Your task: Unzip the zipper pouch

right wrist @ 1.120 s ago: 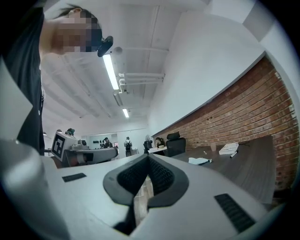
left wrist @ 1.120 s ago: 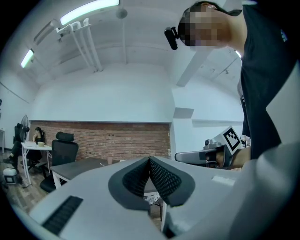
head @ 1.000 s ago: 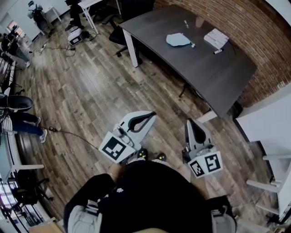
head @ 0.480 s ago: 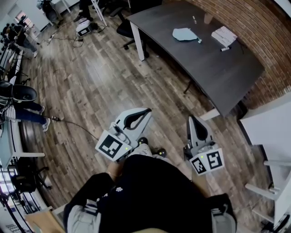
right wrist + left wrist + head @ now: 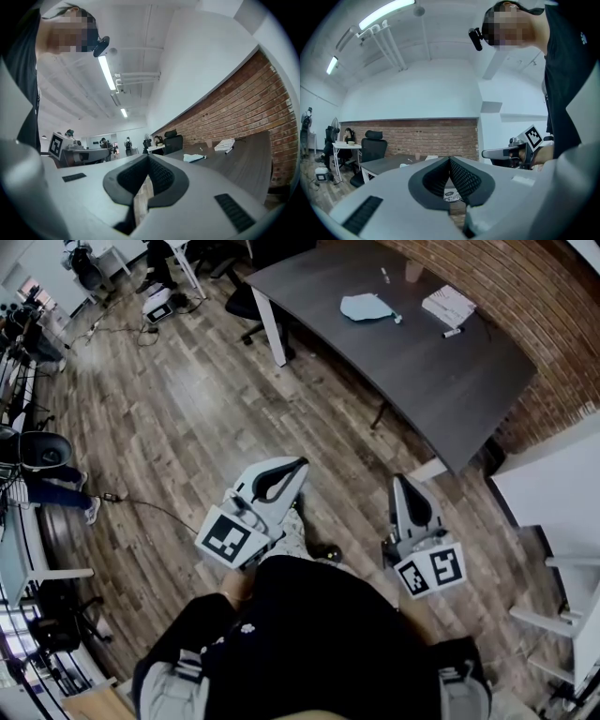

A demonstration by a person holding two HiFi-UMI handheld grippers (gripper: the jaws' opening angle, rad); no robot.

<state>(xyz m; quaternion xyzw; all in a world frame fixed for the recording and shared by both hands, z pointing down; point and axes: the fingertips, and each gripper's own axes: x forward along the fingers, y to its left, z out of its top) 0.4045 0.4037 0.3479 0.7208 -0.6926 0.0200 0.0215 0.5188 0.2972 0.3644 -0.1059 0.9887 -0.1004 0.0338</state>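
A: Gripper status?

B: Both clenched, both empty. My left white two-jaw gripper sits at lower centre of the head view, tips aimed toward the upper right. In the left gripper view its black ribbed pads meet along one line with nothing between them. My right white two-jaw gripper is right of centre in the lower half, tip aimed toward the top of the frame. The right gripper view shows its jaws pressed together too, with nothing gripped.

A: Where's the pouch?

B: The pale blue flat zipper pouch lies on the dark grey table, at the top of the head view, right of centre. It's well apart from both grippers, and neither touches the table. Brown wood-plank floor fills the frame between the tips and the table edge. In the right gripper view the pouch is right of centre, beyond the jaw tips and off to their right, lying flat on the tabletop. It's too small to tell whether the zip is open or closed.

A: Anything near it?

B: A white notepad and a black marker lie on the same table, to the right of the pouch in the frame. They're near it but not touching. A red brick wall runs behind the table in the upper right corner. A black office chair stands at the table's left end. Both grippers hang over the floor, just above my black shirt at the bottom of the frame.
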